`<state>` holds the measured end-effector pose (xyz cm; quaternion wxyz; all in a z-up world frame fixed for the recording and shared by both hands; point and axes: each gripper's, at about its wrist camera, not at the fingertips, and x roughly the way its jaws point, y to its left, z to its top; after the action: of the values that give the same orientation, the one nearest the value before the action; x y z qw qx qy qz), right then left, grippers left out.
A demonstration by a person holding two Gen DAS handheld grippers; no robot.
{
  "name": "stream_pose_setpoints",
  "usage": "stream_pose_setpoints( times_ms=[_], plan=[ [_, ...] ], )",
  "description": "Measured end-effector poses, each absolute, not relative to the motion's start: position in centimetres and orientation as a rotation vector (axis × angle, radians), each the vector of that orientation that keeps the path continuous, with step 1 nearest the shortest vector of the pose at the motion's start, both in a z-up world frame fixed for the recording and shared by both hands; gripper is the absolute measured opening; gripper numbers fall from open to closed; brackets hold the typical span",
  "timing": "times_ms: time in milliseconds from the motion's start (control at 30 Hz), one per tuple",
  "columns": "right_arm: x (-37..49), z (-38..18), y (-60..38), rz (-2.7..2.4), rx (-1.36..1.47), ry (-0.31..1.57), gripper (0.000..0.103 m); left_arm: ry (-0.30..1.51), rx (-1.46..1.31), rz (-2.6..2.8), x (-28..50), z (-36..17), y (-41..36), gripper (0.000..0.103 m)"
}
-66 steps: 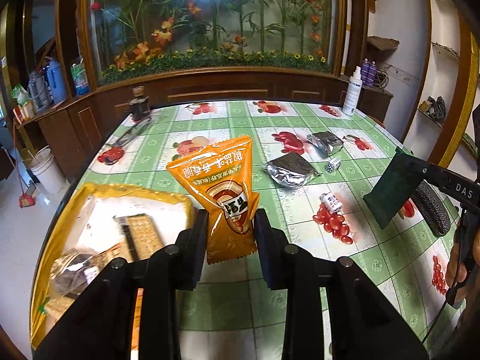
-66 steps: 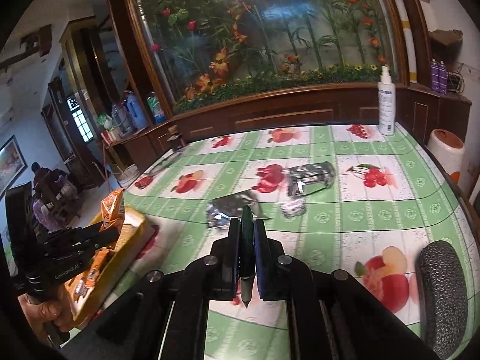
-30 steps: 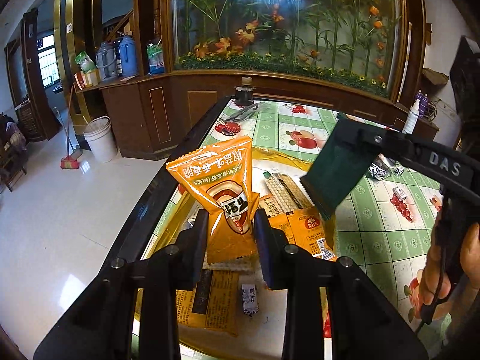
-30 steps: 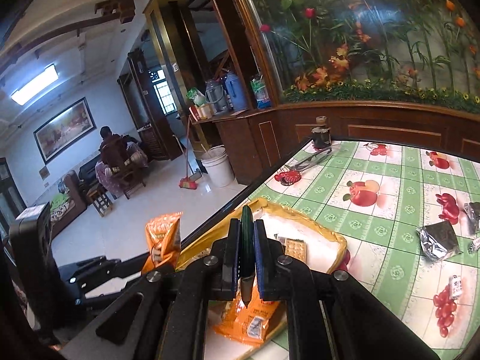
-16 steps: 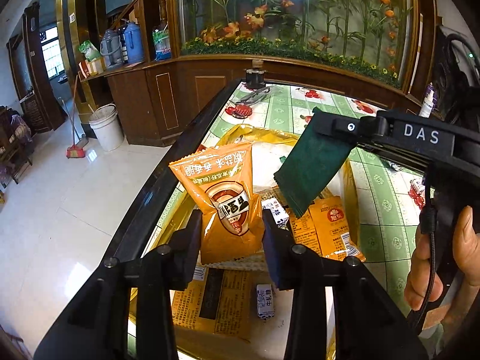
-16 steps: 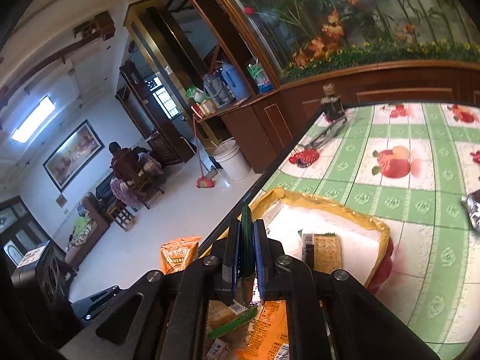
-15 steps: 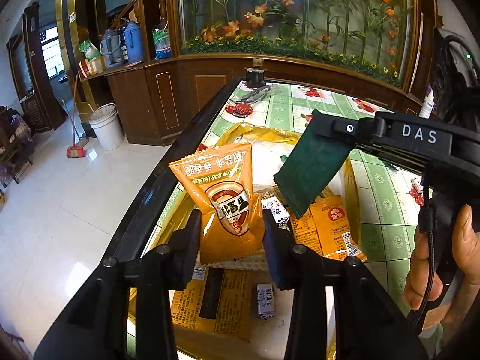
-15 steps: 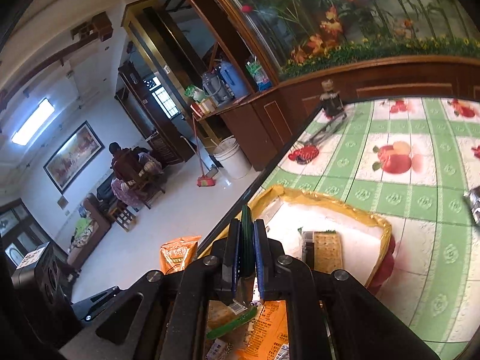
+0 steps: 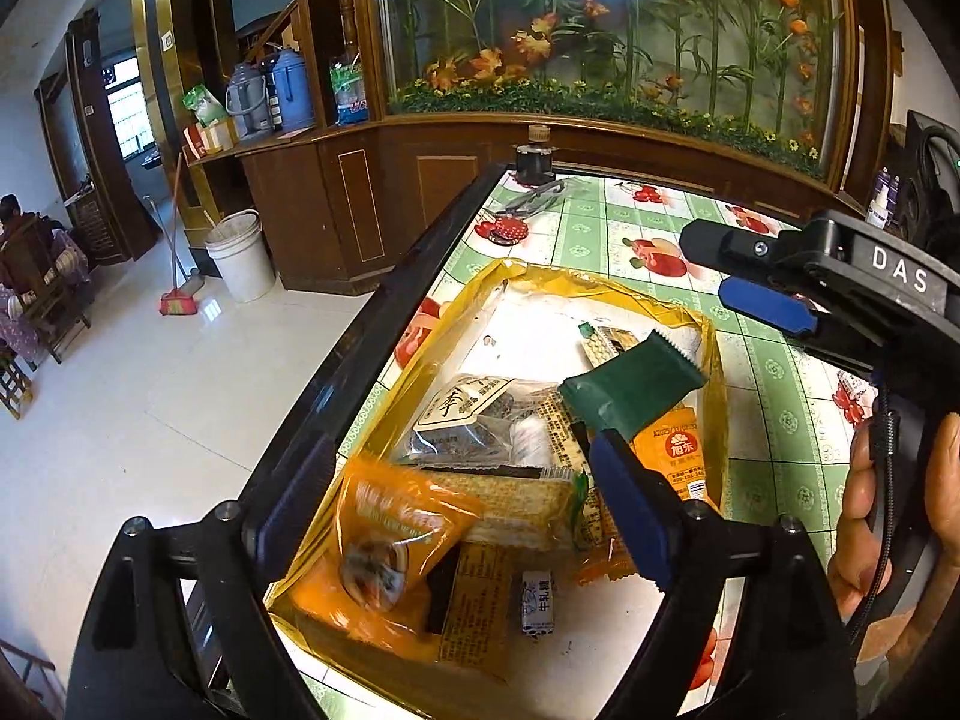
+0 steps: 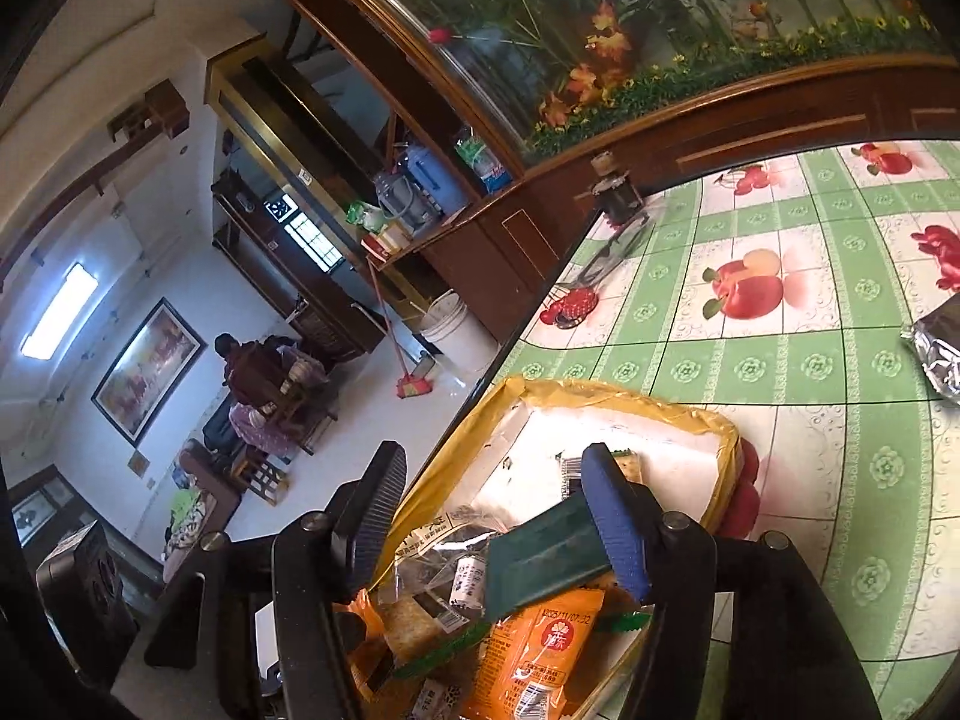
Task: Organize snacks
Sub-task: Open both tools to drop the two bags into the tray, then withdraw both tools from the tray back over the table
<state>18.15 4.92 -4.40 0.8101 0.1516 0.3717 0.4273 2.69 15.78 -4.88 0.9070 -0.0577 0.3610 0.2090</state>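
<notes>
Drop step: my left claw [image 9: 456, 510] and right claw [image 10: 498, 516] are both opening; orange bag [image 9: 390, 534] and green packet [image 9: 630, 384] released into the yellow box [image 9: 714, 360] at the surface's left edge. Next: fetch the foil packet [image 10: 939, 348].

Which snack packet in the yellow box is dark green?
The dark green packet, lying on top of the pile in the yellow box; the others are orange, clear or cracker-coloured.

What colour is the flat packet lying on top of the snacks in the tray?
Dark green packet, clearest in the left wrist view.
</notes>
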Motion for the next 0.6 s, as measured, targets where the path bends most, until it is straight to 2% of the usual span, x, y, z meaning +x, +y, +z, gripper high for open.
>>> stream_pose_setpoints(
  times_ms=[600],
  plan=[
    [18.3, -3.0, -5.6, 0.759, 0.373, 0.734, 0.066, 0.7, -0.05, 0.366, 3.1, -2.4, 10.3, 0.089]
  ],
)
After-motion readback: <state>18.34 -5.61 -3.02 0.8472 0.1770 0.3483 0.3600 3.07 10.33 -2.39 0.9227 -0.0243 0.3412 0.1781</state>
